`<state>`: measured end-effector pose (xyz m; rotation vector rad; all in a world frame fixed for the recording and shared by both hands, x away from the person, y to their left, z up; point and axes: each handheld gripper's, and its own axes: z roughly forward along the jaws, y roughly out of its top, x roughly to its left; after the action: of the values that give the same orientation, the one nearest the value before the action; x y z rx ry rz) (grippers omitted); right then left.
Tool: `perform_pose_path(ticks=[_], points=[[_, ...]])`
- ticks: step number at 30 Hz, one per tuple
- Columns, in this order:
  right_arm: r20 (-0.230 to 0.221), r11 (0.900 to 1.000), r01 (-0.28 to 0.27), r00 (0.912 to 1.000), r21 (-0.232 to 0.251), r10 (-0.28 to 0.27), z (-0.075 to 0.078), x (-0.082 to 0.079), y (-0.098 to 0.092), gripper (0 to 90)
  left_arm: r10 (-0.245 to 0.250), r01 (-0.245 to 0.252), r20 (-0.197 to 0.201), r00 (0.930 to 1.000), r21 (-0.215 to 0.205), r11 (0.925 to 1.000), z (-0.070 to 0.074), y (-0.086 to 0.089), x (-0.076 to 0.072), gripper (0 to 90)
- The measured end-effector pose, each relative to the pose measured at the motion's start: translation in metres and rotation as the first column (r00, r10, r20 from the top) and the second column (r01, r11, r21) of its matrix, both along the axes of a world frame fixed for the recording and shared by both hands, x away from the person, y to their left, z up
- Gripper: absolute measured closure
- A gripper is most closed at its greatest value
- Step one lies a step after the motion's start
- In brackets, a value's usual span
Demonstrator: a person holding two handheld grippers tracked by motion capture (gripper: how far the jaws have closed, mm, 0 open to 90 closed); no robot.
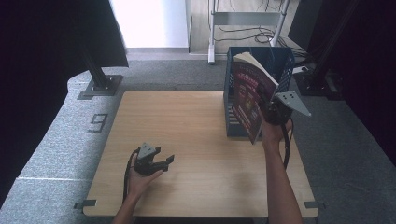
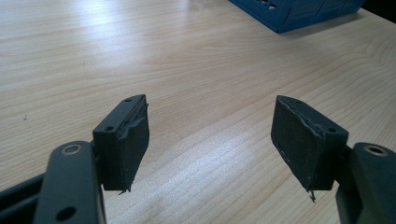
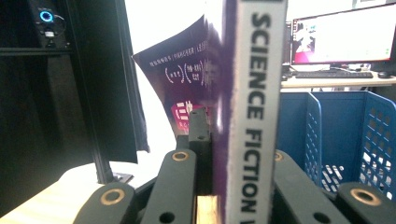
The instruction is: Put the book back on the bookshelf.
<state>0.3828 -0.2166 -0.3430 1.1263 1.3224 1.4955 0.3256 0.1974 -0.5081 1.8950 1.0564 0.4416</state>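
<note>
A purple paperback book [image 1: 250, 95] with a white spine reading SCIENCE FICTION [image 3: 254, 107] hangs in the air just in front of the blue crate [image 1: 281, 63]. My right gripper [image 1: 270, 112] is shut on its spine edge, and the front cover bows away to the left in the right gripper view. My left gripper [image 1: 164, 161] rests low over the wooden table [image 1: 187, 126] near its front left. Its jaws stand wide apart with only bare wood between the pads [image 2: 128, 140].
The blue perforated crate [image 3: 345, 135] stands at the table's back right, and its corner [image 2: 299, 11] lies far ahead of the left gripper. Black stands and curtains flank the table. A desk with a monitor [image 3: 343, 35] sits beyond the crate.
</note>
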Motion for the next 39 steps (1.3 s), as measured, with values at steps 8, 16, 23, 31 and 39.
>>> perform_pose_path(ticks=[8, 16, 23, 31, 39], points=[[-0.008, 1.000, 0.014, 0.9999, 0.000, -0.014, -0.003, 0.009, 0.002, 81.7, 0.003, -0.003, -0.001, 1.0000, -0.003, 1.0000, 0.000, 0.001, 0.000, 27.9], [-0.010, 0.999, 0.036, 0.9993, 0.003, -0.036, -0.006, 0.018, 0.004, 81.7, 0.003, -0.003, -0.002, 1.0000, -0.003, 1.0000, 0.001, 0.002, 0.000, 27.9], [-0.012, 0.999, 0.049, 0.9987, -0.009, -0.049, -0.007, 0.027, 0.006, 81.7, 0.001, -0.001, -0.004, 1.0000, -0.009, 1.0000, 0.001, 0.002, 0.000, 27.9], [-0.019, 0.998, 0.060, 0.9980, 0.004, -0.060, -0.009, 0.036, 0.005, 81.7, -0.009, 0.009, -0.018, 0.9998, -0.002, 1.0000, -0.002, -0.001, 0.001, 27.5], [-0.013, 0.998, 0.060, 0.9981, -0.004, -0.060, -0.009, 0.044, 0.010, 81.7, -0.007, 0.007, -0.028, 0.9996, -0.005, 1.0000, -0.003, 0.000, 0.002, 27.5]])
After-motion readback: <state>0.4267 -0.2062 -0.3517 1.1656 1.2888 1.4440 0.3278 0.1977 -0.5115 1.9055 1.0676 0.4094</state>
